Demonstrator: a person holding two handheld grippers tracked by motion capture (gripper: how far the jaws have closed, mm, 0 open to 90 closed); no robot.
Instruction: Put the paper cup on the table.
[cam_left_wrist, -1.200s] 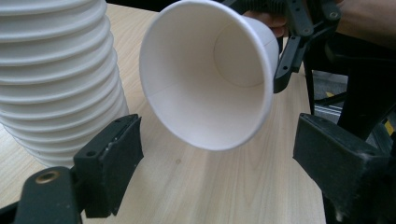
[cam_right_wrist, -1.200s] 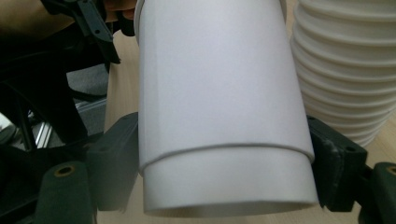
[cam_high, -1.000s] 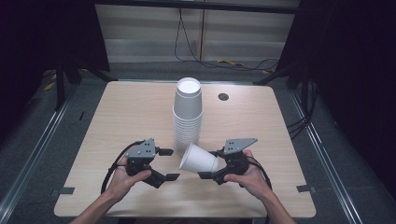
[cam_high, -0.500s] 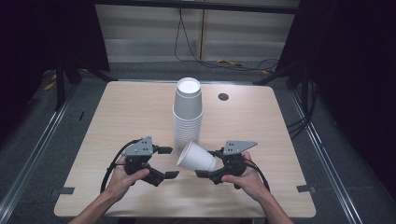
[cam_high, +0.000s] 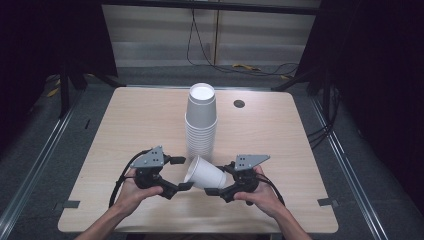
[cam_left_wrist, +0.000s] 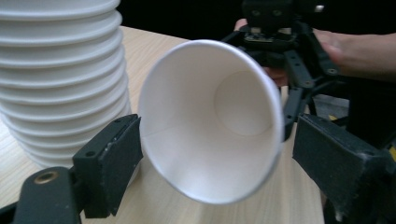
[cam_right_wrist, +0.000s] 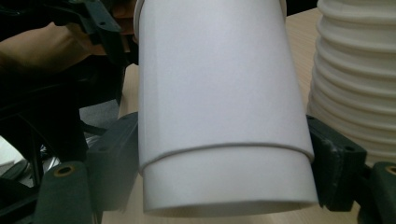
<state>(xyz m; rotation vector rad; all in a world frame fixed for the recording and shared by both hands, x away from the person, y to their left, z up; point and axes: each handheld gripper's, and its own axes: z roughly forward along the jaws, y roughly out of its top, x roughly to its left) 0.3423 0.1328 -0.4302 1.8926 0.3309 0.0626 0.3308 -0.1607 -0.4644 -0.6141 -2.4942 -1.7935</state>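
Two claws were at work over the near edge of the table (cam_high: 125, 125). My left claw (cam_high: 181, 173) sat where it had been a second before. Its jaws were spread, one pad on each side of the cup's mouth and neither one pressing. In the left gripper view the rim lay close against one pad and clear of the other.

Between the claws, a white paper cup (cam_high: 207, 175) hung on its side just above the wood, with its open mouth turned toward my left claw. Over that second it had edged a little nearer to those waiting jaws. Behind it the tall stack of paper cups (cam_high: 201, 125) stood upright, close by but apart.

My right claw (cam_high: 220, 179) pinched the cup at its base end, with both pads flat against the wall. From the right gripper view, a line ran round the wall near the base. That may have been a second cup nested inside, though I could not be sure.

I judged the shift had brought the rim within reach, so closing my left jaws was the next step.
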